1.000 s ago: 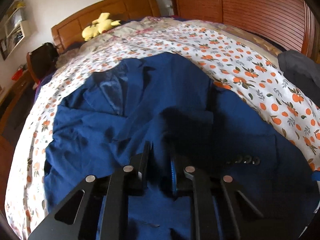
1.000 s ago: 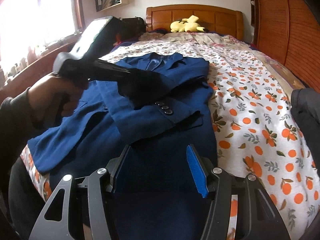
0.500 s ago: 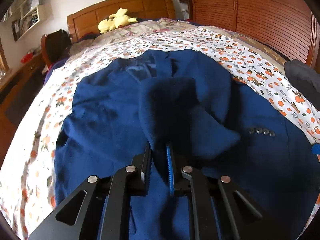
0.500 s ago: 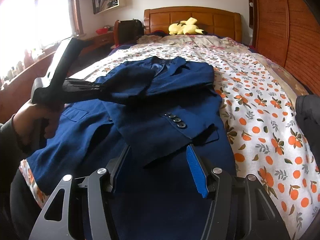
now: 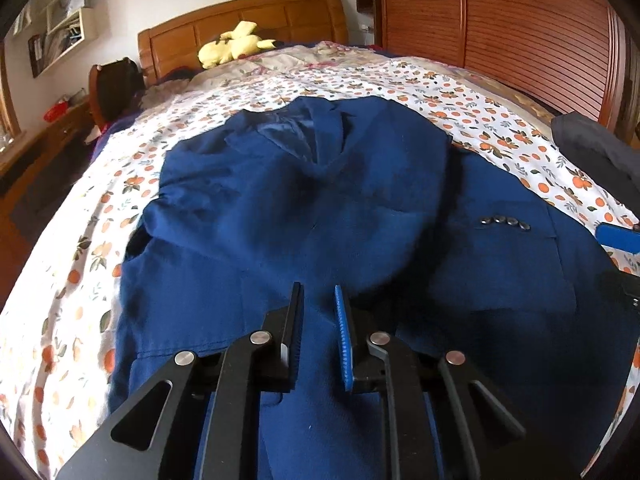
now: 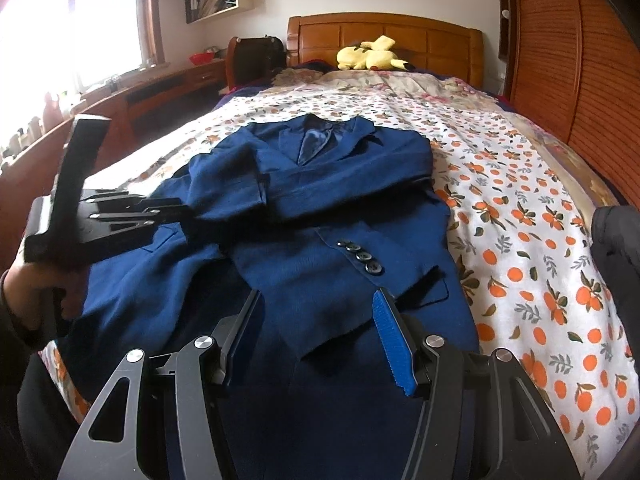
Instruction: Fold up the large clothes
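Note:
A navy suit jacket point(image 5: 320, 220) lies face up on the floral bedspread point(image 5: 480, 136), collar toward the headboard. One sleeve point(image 6: 240, 188) lies folded across its chest. The other sleeve, with a row of dark cuff buttons point(image 6: 360, 256), lies lower across the front. My left gripper point(image 5: 318, 286) hovers low over the jacket's left side, its jaws opening from a narrow gap with no cloth between them. From the right wrist it shows as the left gripper point(image 6: 172, 212) in a person's hand point(image 6: 36, 288). My right gripper point(image 6: 317, 294) stands open above the hem, holding nothing.
A yellow plush toy point(image 6: 368, 56) rests by the wooden headboard point(image 6: 384, 36). A dark garment point(image 6: 616, 248) lies at the bed's right edge, beside a slatted wooden wardrobe point(image 6: 580, 60). A desk and chair point(image 6: 256, 60) stand left of the bed.
My left gripper held a sleeve bunched above the jacket, drew back to the left and let it go. That sleeve now lies flat across the chest. The right gripper has barely shifted.

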The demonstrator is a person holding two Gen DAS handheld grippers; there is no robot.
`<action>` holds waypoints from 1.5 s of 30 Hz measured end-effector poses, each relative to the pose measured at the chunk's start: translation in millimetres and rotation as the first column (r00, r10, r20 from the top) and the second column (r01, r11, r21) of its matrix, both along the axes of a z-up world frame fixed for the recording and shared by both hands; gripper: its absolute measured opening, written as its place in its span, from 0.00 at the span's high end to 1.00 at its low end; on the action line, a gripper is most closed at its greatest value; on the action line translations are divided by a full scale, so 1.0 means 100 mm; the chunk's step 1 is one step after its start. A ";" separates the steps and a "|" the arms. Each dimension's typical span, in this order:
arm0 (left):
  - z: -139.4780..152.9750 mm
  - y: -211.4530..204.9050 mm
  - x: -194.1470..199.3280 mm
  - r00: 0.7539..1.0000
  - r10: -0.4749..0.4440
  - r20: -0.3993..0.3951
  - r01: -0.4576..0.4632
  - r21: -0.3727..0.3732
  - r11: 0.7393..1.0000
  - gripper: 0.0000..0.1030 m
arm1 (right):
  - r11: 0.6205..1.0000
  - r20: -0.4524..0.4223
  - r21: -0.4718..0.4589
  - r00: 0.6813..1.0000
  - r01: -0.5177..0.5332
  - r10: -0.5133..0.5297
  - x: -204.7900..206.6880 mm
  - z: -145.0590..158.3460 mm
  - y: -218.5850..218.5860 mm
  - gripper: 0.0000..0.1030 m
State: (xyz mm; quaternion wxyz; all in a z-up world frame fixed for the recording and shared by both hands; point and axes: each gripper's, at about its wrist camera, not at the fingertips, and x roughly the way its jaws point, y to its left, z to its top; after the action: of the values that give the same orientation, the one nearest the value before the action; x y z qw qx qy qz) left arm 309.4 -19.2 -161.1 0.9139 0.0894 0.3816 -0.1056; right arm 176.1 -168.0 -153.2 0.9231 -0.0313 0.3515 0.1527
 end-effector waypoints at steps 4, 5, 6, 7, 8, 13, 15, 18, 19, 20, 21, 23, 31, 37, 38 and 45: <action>0.08 0.02 -0.09 1.000 0.004 0.027 -0.004 -0.023 1.000 0.82 | 1.000 -0.003 0.013 1.000 -0.002 0.002 0.05 -0.12 -0.03 0.48; 0.10 0.01 -0.09 1.000 0.002 0.030 -0.001 -0.025 1.000 0.82 | 1.000 -0.004 0.019 1.000 -0.004 0.004 0.06 -0.14 -0.04 0.48; 0.13 -0.02 -0.10 0.999 -0.004 0.036 0.005 -0.022 1.000 0.82 | 1.000 0.000 0.024 1.000 -0.009 0.009 0.06 -0.17 -0.04 0.48; 0.14 -0.05 -0.10 0.999 -0.008 0.040 0.009 -0.018 1.000 0.82 | 1.000 0.005 0.024 1.000 -0.012 0.011 0.07 -0.18 -0.04 0.48; 0.15 -0.08 -0.10 0.999 -0.010 0.043 0.010 -0.014 1.000 0.77 | 1.000 0.013 0.021 1.000 -0.012 0.011 0.08 -0.20 -0.05 0.48; 0.16 -0.31 0.01 0.998 -0.045 0.037 0.044 0.024 0.999 0.65 | 0.998 0.023 0.060 1.000 -0.012 0.011 0.11 -0.24 -0.13 0.48; 0.14 -0.41 0.11 0.999 -0.046 0.025 0.045 0.042 0.998 0.64 | 0.997 0.020 0.070 1.000 -0.013 0.011 0.11 -0.27 -0.14 0.48; 0.09 -0.52 0.31 0.999 -0.046 -0.009 0.046 0.048 0.998 0.64 | 0.997 0.015 0.076 1.000 -0.022 0.021 0.12 -0.30 -0.14 0.48; 0.08 -0.55 0.35 0.999 -0.044 -0.017 0.045 0.053 0.998 0.64 | 0.997 0.016 0.077 1.000 -0.027 0.026 0.11 -0.31 -0.14 0.48; 0.06 -0.61 0.43 0.999 -0.041 -0.026 0.042 0.063 0.997 0.64 | 0.996 0.017 0.079 0.999 -0.031 0.030 0.11 -0.32 -0.13 0.48; 0.04 -0.64 0.48 0.999 -0.038 -0.032 0.040 0.067 0.997 0.64 | 0.996 0.018 0.083 0.999 -0.035 0.034 0.11 -0.32 -0.13 0.48; -0.01 -0.72 0.59 0.998 -0.038 -0.054 0.042 0.074 0.996 0.64 | 0.995 0.015 0.090 0.999 -0.039 0.037 0.10 -0.34 -0.15 0.48; -0.20 -0.91 0.77 0.995 -0.021 -0.096 0.034 0.139 0.990 0.63 | 0.994 0.020 0.105 0.999 -0.041 0.039 0.07 -0.34 -0.18 0.47; -0.08 -0.72 0.62 0.998 -0.010 -0.066 0.017 0.104 0.994 0.96 | 0.994 0.029 0.099 0.999 -0.044 0.041 0.04 -0.33 -0.17 0.47; -0.01 -0.68 0.54 0.999 -0.009 -0.040 0.013 0.106 0.994 0.96 | 0.994 0.029 0.098 0.999 -0.043 0.040 0.04 -0.33 -0.17 0.47; 0.32 -0.37 -0.04 0.998 0.014 0.056 -0.018 0.075 0.997 0.97 | 0.995 0.034 0.093 0.999 -0.042 0.039 0.04 -0.33 -0.17 0.47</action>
State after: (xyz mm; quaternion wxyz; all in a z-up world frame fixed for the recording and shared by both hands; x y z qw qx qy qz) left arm 305.1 -55.7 -128.8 0.9210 0.1237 0.3603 -0.0812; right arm 179.8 -185.3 -186.6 0.9258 0.0026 0.3285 0.1871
